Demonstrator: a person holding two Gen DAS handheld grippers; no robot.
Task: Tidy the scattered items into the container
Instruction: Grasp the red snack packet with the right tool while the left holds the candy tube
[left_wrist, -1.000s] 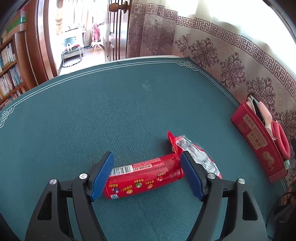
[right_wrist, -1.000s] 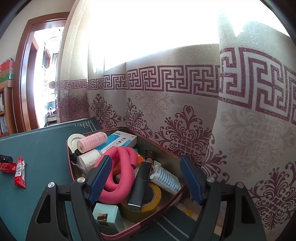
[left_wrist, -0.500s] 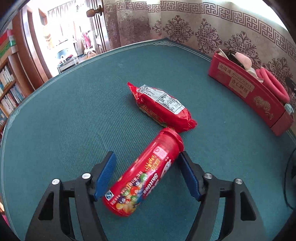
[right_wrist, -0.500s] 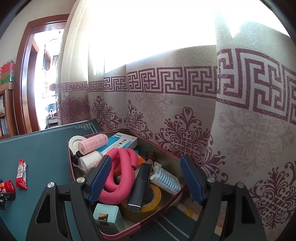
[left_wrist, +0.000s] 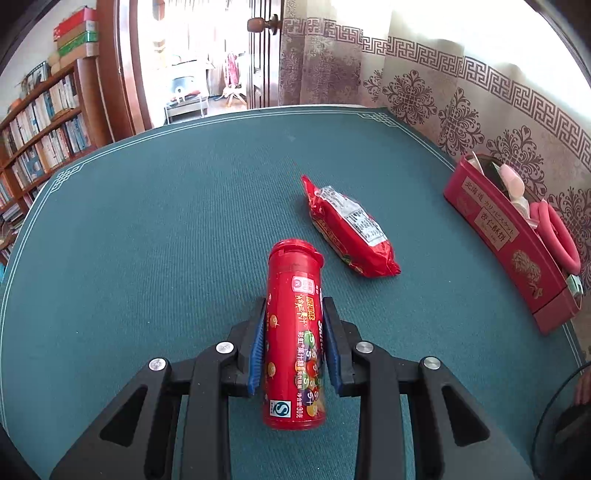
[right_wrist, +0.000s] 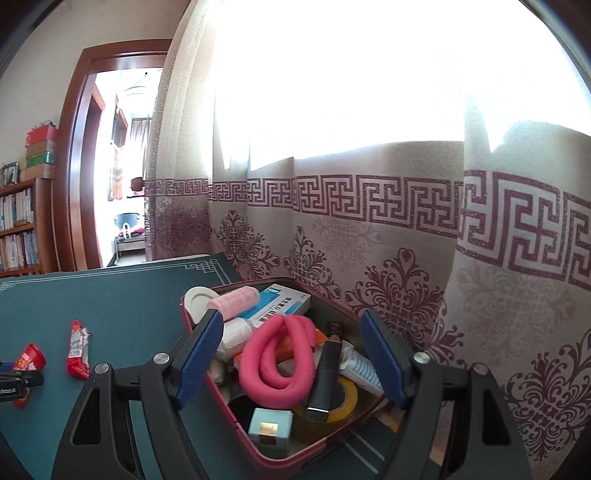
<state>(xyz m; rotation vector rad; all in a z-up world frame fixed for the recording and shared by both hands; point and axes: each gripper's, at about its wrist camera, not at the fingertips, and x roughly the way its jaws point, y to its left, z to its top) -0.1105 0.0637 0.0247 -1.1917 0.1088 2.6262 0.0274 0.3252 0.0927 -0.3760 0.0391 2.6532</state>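
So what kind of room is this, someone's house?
Most likely a lived-in home, perhaps a study: a bookshelf packed with books, patterned curtains over a bright window, and a wooden doorway into another furnished room.

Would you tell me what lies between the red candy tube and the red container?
A red foil snack packet lies between the tube and container, in the left wrist view.

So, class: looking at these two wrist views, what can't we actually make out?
- Left wrist view: the red box hides most of its contents behind its wall.
- Left wrist view: left gripper is closing around the candy tube, covering its sides.
- Right wrist view: window glare washes out everything outside.
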